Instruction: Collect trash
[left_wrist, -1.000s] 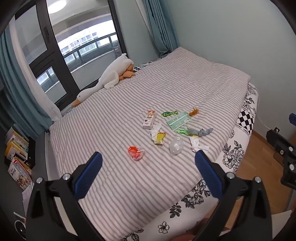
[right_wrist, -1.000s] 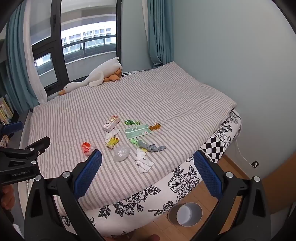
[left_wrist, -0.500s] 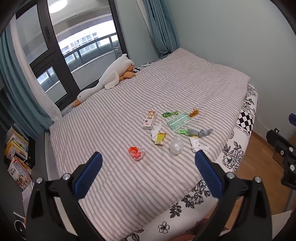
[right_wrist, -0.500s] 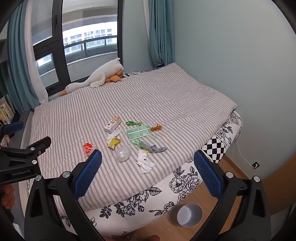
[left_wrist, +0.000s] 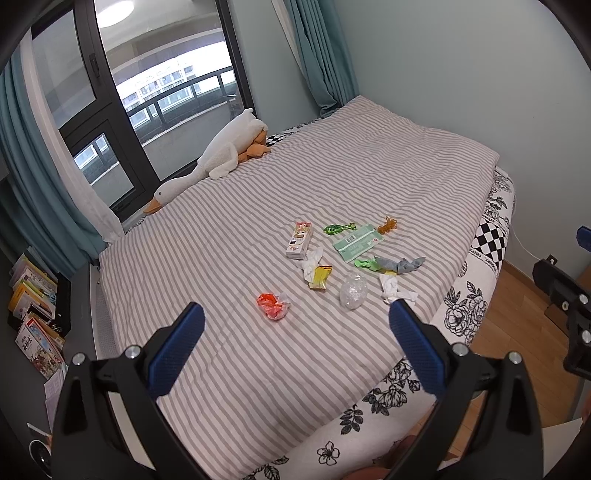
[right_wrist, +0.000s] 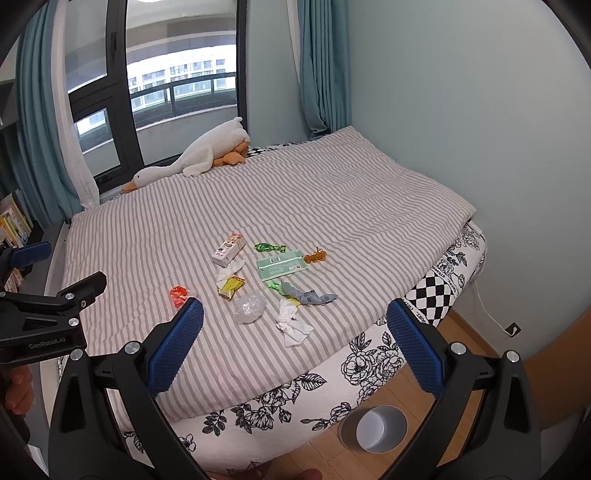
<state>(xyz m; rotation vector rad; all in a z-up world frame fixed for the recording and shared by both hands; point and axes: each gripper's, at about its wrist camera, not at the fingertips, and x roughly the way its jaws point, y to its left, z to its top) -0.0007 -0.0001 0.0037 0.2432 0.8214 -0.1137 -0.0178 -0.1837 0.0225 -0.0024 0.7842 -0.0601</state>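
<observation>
Several pieces of trash lie on the striped bed cover (left_wrist: 332, 177): a small carton (left_wrist: 300, 240), a red wrapper (left_wrist: 272, 305), a yellow wrapper (left_wrist: 320, 277), a clear plastic ball (left_wrist: 354, 291), a crumpled white tissue (left_wrist: 395, 288), a green packet (left_wrist: 359, 243). My left gripper (left_wrist: 295, 321) hangs open above the bed's near edge, empty. My right gripper (right_wrist: 294, 317) is open and empty too, short of the clear plastic ball (right_wrist: 250, 307) and the white tissue (right_wrist: 293, 325). A grey bin (right_wrist: 373, 428) stands on the floor below the bed.
A white goose plush (right_wrist: 199, 157) lies at the far side by the window. Books (left_wrist: 33, 317) are stacked at the left. The wall (right_wrist: 461, 110) runs along the bed's right side, and wood floor (right_wrist: 461, 332) lies beside the bed.
Both views have shifted only slightly; the trash sits a little lower and closer in frame. Both grippers stay open and empty.
</observation>
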